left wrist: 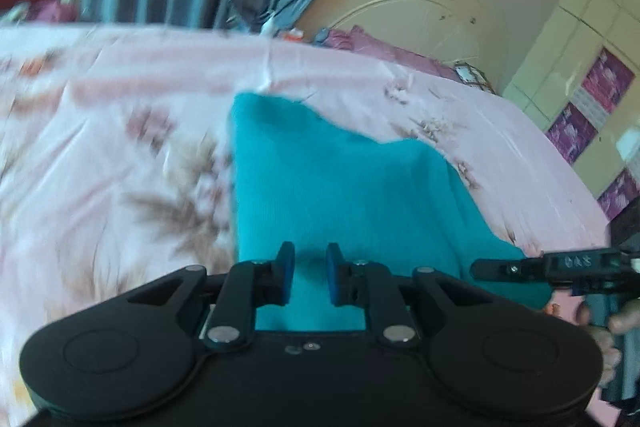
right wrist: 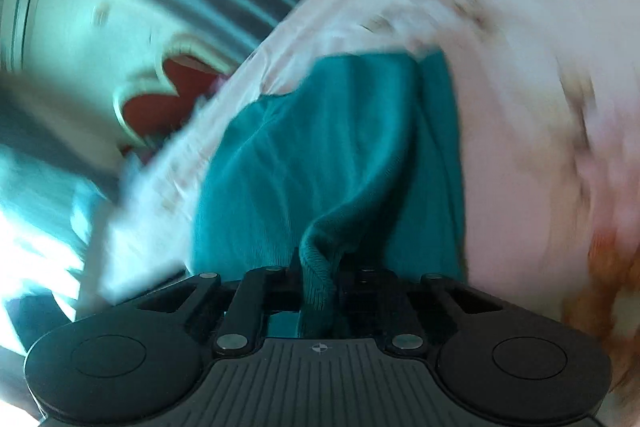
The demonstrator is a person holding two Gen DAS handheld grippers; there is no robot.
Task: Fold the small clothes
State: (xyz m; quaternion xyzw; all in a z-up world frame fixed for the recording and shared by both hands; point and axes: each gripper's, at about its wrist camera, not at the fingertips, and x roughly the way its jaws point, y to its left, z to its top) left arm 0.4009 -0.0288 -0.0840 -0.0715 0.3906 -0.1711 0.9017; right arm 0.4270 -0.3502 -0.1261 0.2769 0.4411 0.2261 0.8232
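The left gripper (left wrist: 310, 273) is hovering over a teal garment (left wrist: 340, 195), its blue pads (left wrist: 286, 273) standing slightly apart with teal cloth showing in the gap between them. The garment is lying beyond the jaws on a pink floral bedsheet (left wrist: 120, 147). To the right of the jaws, the right gripper (left wrist: 484, 270) is reaching in at the garment's edge.

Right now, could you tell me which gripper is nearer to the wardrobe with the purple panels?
Right. The right gripper grips the teal garment's corner on the wardrobe's side; the left gripper sits farther from it, at the garment's middle.
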